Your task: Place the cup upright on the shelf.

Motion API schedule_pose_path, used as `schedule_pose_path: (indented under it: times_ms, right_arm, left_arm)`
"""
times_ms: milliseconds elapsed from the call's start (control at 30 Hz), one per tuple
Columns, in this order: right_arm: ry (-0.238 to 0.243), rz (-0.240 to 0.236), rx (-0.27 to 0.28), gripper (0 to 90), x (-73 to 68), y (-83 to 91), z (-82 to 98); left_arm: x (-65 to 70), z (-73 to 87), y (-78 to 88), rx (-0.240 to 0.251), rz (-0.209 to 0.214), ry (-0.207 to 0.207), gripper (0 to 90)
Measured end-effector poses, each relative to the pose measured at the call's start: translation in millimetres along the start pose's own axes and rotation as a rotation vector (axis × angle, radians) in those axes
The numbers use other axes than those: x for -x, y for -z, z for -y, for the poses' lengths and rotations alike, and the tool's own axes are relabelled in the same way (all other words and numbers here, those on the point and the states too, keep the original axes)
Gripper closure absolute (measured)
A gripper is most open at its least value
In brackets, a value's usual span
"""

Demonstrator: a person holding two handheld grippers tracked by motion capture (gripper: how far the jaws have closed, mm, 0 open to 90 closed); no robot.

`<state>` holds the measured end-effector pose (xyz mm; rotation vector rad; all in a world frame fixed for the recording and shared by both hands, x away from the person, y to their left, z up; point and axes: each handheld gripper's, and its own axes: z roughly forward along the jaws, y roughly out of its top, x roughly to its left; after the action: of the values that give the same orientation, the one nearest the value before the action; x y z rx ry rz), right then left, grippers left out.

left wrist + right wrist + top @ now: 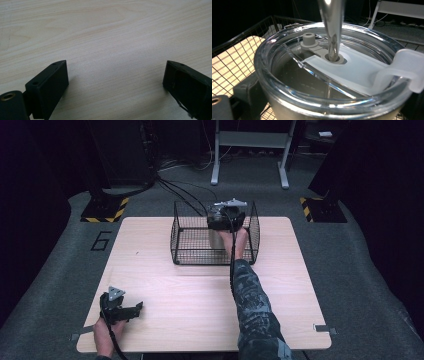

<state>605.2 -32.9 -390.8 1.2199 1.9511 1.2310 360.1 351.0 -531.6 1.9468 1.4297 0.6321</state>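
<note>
The right gripper [226, 215] is reaching into the wire basket [182, 240] at the far side of the desk [200, 295], closing on a cup [217, 240] standing inside, with the basket's walls hemming it in on all sides. The right gripper view is showing what the high view is not: the cup's clear lid [287, 82] with a metal straw [332, 25] rising through its hole. The left gripper [125, 310] is resting near the desk's front left corner, its jaws standing wide apart over bare wood.
</note>
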Motion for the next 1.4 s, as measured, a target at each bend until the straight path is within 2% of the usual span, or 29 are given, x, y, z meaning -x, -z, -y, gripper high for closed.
schedule_pose_path:
  times_ms: [167,367,400,633,733,800,833,867,933,1033,1100,1233,1400]
  right_arm:
    - [-0.01,0.006,-0.02,3.4,-0.4,-6.5,4.9]
    - [0.015,0.007,-0.045,3.4,-1.1,-13.4,9.1]
    - [-0.005,0.009,-0.05,3.4,-2.6,-14.2,9.6]
    - [0.027,0.003,-0.089,3.3,-5.3,-21.1,12.3]
    - [0.04,0.003,-0.089,3.3,-5.8,-21.2,11.9]
    - [0.033,0.003,-0.092,3.3,-6.7,-20.8,12.6]
    - [0.044,0.002,-0.09,3.3,-6.1,-20.8,13.4]
    - [0.039,0.001,-0.091,3.3,-6.7,-20.0,14.3]
    - [0.037,-0.004,-0.091,3.2,-6.3,-17.5,16.4]
    - [0.034,-0.017,-0.092,3.2,-3.7,-12.8,19.6]
    - [0.054,-0.021,-0.088,3.3,-0.9,-9.2,23.7]
    - [0.04,-0.035,-0.089,3.2,3.3,-3.9,28.7]
    - [0.04,-0.034,-0.108,3.1,0.5,-0.4,28.7]
  left_arm:
    - [0.3,0.0,0.0,0.002,-0.001,0.003,6.3]
    - [0.3,0.1,-0.2,0.004,0.0,0.003,6.4]
    - [0.3,0.1,-0.1,0.002,0.002,0.005,6.4]
    - [0.4,0.2,-0.5,0.008,-0.002,0.004,6.4]
    - [0.2,0.1,-0.3,0.005,0.0,0.004,6.4]
    - [0.6,0.3,-0.3,0.004,0.0,0.007,6.4]
    - [0.0,0.0,0.0,0.002,-0.001,-0.001,6.4]
    - [1.1,0.2,-0.7,0.011,-0.001,0.016,6.5]
    - [1.0,0.2,-1.0,0.016,-0.002,0.014,6.4]
    - [0.6,-0.1,-0.4,0.007,0.002,0.011,6.4]
    - [0.6,-0.1,-0.5,0.008,0.0,0.01,6.4]
    - [0.9,0.1,-1.0,0.016,-0.003,0.013,6.4]
    - [0.5,-0.3,-0.3,0.005,0.002,0.011,6.4]
